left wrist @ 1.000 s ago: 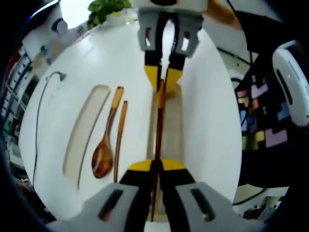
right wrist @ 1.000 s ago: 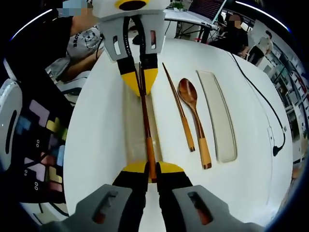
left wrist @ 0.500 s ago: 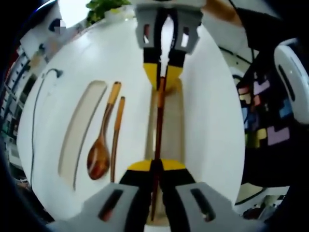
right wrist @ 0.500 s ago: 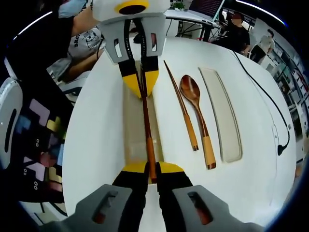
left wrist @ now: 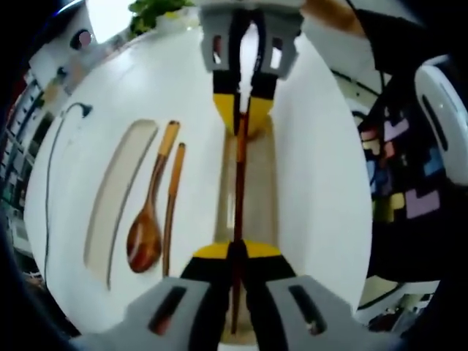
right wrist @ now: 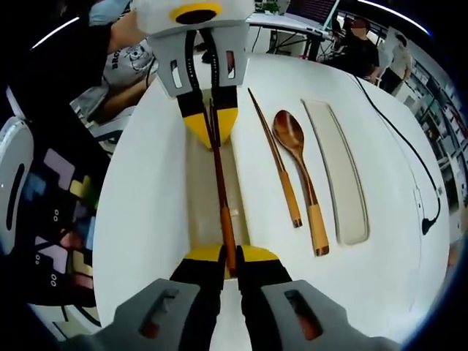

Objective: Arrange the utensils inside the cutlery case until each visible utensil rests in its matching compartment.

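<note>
Little has changed: both grippers still pinch one chopstick (right wrist: 220, 194) end to end over the case (right wrist: 199, 212). Left gripper (left wrist: 235, 252), right gripper (right wrist: 228, 257). Light, stiff, slippery; hold near the ends.

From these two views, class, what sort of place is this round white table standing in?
Probably an office or lab workroom, not a kitchen. Beyond the white table a person sits at a desk with a monitor, shelving lines one wall, and a black cable trails across the tabletop.
</note>
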